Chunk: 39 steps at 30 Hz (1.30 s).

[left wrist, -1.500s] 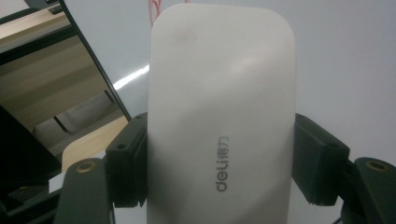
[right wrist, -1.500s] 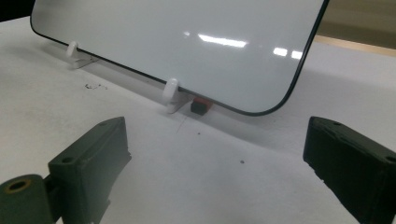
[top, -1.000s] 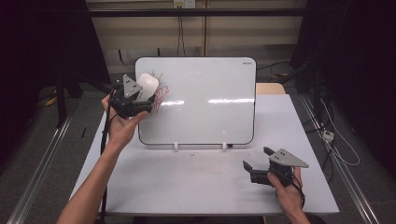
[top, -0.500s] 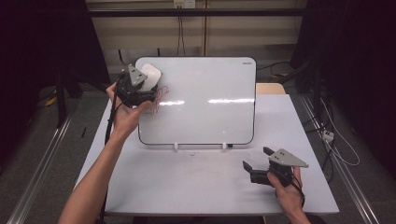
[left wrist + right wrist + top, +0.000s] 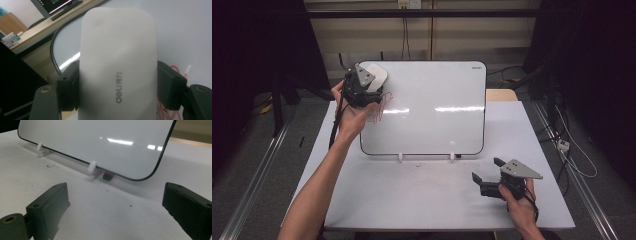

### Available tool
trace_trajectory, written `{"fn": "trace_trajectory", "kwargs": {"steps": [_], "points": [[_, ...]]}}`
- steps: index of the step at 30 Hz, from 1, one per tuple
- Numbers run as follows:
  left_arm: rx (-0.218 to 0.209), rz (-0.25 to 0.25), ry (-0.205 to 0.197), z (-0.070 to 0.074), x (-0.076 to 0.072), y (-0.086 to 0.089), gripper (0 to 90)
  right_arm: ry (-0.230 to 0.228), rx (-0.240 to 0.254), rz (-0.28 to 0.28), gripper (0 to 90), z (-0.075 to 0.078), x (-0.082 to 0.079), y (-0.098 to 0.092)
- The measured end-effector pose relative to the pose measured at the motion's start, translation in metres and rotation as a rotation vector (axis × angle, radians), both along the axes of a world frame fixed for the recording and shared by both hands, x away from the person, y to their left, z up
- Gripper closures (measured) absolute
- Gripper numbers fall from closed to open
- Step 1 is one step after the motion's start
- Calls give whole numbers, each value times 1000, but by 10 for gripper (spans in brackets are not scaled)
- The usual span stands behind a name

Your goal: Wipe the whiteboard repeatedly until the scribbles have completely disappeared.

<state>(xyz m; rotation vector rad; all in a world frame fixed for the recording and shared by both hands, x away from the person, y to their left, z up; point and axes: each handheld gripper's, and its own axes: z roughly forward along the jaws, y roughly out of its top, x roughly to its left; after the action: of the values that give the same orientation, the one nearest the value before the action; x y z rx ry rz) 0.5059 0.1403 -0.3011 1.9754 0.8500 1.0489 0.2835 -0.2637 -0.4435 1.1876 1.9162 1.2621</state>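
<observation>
Eraser (image 5: 117, 70) sat pinched in the left tongs (image 5: 362, 90), against the whiteboard (image 5: 437, 125). Right tongs (image 5: 492, 172) rested spread on the tabletop (image 5: 412, 200).

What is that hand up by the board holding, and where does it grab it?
The left gripper holds a white eraser by its two long sides, near the lower half. The right gripper holds nothing.

— How's the light on your side?

— Bright from overhead. Two glare streaks cross the whiteboard (image 5: 432, 107), and the room past the table's (image 5: 412, 200) edges falls into near black.

— Sharpness?

— The eraser (image 5: 117, 65) my left gripper (image 5: 117, 87) clamps is soft, too close. My right gripper's (image 5: 115, 215) fingers blur at the bottom corners.
</observation>
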Motion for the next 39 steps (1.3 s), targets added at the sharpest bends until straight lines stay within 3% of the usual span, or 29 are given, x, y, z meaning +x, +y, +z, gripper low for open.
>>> {"fn": "trace_trajectory", "kwargs": {"steps": [2, 19, 31, 39], "points": [[-15, -5, -1, 0, 0, 1, 308, 1, 0, 0, 68, 0, 0, 0], [-13, -16, 8, 5, -6, 3, 307, 6, 0, 2, 69, -1, 1, 1], [40, -22, 18, 3, -8, -1, 312, 4, -3, 5, 69, -1, 2, 3], [65, -46, 18, -9, -17, -14, 312, 4, -6, 8, 69, -1, 2, 4]]}}
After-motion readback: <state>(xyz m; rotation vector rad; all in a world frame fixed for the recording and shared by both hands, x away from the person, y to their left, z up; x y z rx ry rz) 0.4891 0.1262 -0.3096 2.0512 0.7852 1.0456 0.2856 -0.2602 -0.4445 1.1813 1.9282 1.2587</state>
